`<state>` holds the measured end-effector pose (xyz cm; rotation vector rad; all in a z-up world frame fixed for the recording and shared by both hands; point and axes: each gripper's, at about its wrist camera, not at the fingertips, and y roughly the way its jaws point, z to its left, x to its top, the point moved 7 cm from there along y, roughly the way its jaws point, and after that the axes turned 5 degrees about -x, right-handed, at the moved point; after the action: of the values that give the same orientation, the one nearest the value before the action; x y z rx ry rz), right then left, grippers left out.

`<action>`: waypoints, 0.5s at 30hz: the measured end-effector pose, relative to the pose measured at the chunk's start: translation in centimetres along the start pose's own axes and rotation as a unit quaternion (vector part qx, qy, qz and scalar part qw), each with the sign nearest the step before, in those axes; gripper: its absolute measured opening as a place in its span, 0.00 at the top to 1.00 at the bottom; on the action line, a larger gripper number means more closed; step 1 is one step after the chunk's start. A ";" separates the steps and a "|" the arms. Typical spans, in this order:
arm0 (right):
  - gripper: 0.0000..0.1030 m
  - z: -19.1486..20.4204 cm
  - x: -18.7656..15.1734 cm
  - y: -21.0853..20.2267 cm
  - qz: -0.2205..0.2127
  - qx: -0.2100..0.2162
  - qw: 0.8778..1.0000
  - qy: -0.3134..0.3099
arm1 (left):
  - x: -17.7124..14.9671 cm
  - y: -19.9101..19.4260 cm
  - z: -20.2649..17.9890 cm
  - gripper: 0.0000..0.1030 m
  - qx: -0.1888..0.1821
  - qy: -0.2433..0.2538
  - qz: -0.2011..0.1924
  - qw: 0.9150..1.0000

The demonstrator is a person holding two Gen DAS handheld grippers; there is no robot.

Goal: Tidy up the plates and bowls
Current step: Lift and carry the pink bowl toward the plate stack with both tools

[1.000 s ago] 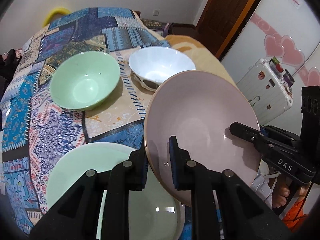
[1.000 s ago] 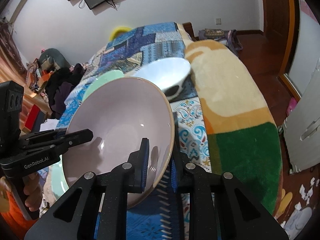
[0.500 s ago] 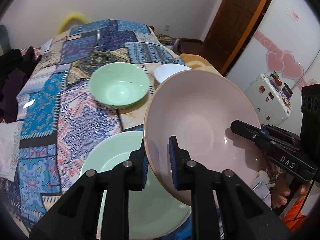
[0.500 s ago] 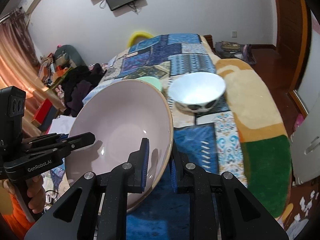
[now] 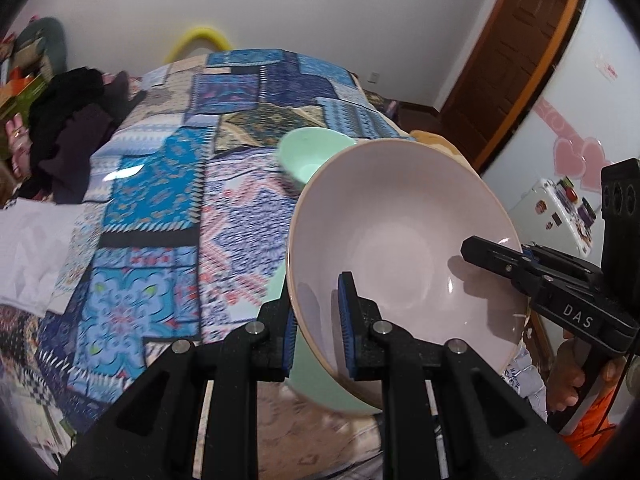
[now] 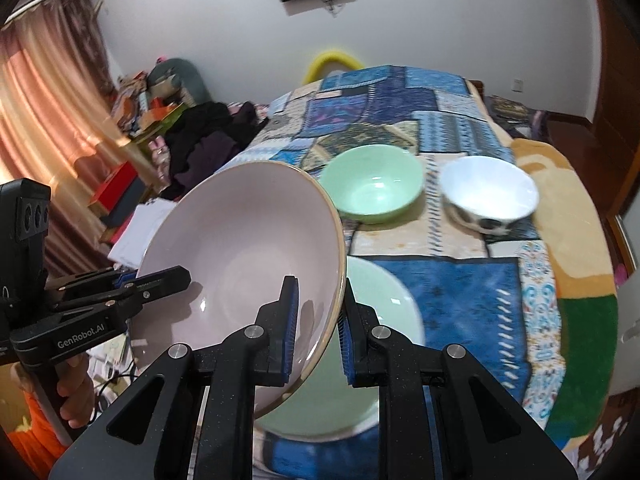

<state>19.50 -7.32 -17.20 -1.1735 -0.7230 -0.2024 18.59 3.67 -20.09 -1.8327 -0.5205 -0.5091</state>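
Note:
Both grippers hold one large pink plate [image 5: 404,248] [image 6: 244,248] in the air, tilted, above the patchwork cloth. My left gripper [image 5: 316,316] is shut on its left rim; my right gripper [image 6: 318,320] is shut on its right rim. Each gripper shows in the other's view: the right gripper [image 5: 500,258] and the left gripper [image 6: 160,280] clamp the opposite edges. Under the pink plate lies a pale green plate [image 6: 384,312] [image 5: 316,380], partly hidden. Farther back stand a green bowl [image 6: 374,188] [image 5: 308,156] and a white bowl [image 6: 490,194].
The table [image 6: 460,292] wears a blue patchwork cloth [image 5: 160,200]. Dark clothes [image 6: 208,144] and cluttered boxes sit off its left side by a curtain. A wooden door [image 5: 516,52] and a white case [image 5: 556,212] stand to the right. A hand [image 6: 72,384] grips the left handle.
Both grippers carried the pink plate left and slightly up across the table. The green bowl and white bowl shifted right in both views; the green plate is now mostly under the pink plate.

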 end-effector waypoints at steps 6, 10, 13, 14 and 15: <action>0.84 3.8 -0.7 1.3 0.017 0.020 0.999 -0.031 | -1.2 -2.9 3.8 0.82 0.015 -0.025 -0.018 0.999; 0.84 5.9 -1.2 2.5 0.030 0.033 0.998 -0.047 | -2.4 -4.4 6.3 0.82 0.029 -0.042 -0.024 0.998; 0.84 7.2 -1.6 3.7 0.043 0.042 0.997 -0.053 | -3.4 -5.0 7.8 0.82 0.039 -0.054 -0.024 0.997; 0.84 7.7 -1.7 4.0 0.047 0.045 0.996 -0.056 | -3.8 -5.2 8.4 0.82 0.043 -0.058 -0.024 0.997; 0.84 8.1 -1.9 4.4 0.051 0.048 0.996 -0.058 | -4.1 -5.4 9.0 0.82 0.047 -0.063 -0.023 0.997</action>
<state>16.93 1.25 -20.11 -1.1333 -0.7647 -0.0143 12.96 13.32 -21.06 -1.7736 -0.6629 -0.3959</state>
